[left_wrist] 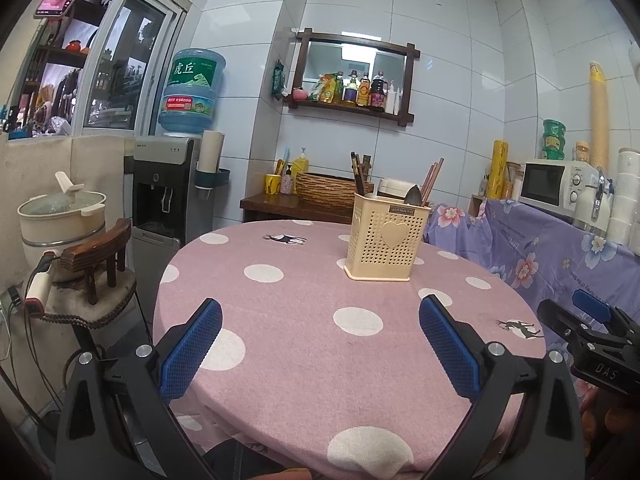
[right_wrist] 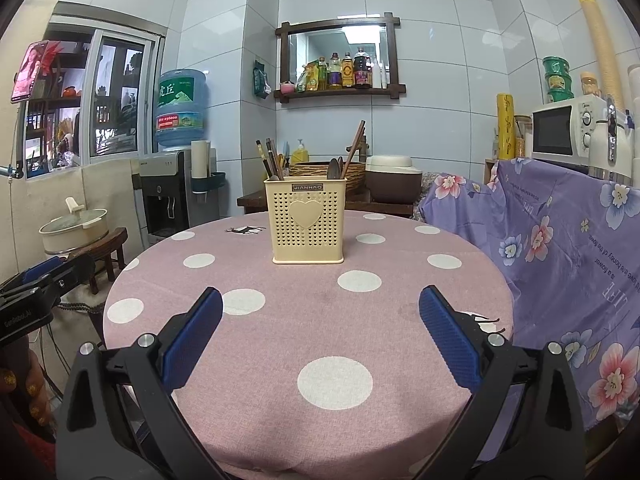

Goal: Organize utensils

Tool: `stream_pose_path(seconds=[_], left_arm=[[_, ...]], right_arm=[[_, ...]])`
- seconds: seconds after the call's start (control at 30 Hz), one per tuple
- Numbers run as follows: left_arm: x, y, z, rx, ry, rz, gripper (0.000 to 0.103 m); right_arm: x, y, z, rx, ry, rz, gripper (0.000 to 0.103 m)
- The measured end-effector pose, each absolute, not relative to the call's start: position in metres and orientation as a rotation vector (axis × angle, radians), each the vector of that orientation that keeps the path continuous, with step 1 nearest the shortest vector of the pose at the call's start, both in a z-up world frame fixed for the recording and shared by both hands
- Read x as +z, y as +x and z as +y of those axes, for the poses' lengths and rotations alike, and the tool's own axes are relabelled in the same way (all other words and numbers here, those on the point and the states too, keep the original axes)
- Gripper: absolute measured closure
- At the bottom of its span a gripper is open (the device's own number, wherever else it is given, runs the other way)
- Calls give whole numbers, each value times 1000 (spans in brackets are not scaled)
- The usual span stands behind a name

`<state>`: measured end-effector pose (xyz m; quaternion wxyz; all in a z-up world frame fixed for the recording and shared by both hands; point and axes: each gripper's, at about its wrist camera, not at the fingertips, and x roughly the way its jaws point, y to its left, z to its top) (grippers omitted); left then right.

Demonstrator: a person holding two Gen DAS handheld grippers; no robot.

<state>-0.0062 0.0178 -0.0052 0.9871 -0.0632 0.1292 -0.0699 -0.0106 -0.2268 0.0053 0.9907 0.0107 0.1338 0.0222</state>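
Observation:
A cream perforated utensil holder (left_wrist: 383, 238) (right_wrist: 307, 222) with a heart on its front stands upright on the far part of the round pink polka-dot table (left_wrist: 304, 344) (right_wrist: 280, 320). Chopsticks (right_wrist: 269, 159) and spoons (right_wrist: 334, 168) stick up out of it. My left gripper (left_wrist: 320, 320) is open and empty over the table's near edge, well short of the holder. My right gripper (right_wrist: 321, 312) is open and empty, also near the front edge. Each gripper shows at the edge of the other's view, the right gripper (left_wrist: 592, 328) and the left gripper (right_wrist: 44, 280).
A purple floral cloth (right_wrist: 560, 240) covers furniture right of the table, with a microwave (right_wrist: 560, 132) on it. A small wooden stool (left_wrist: 96, 264), a pot (left_wrist: 60, 216) and a water dispenser (left_wrist: 168, 192) stand at the left. A wooden side table (right_wrist: 360, 196) with a basket is behind.

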Motion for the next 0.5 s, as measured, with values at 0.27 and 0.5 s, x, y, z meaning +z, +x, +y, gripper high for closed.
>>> stream_pose_path(seconds=[0.27, 0.5], left_arm=[[-4, -5, 19, -147, -141, 272, 5], [-4, -4, 21, -135, -150, 266, 5]], right_arm=[[4, -10, -227, 45, 23, 273, 6], [3, -9, -226, 48, 24, 282, 6]])
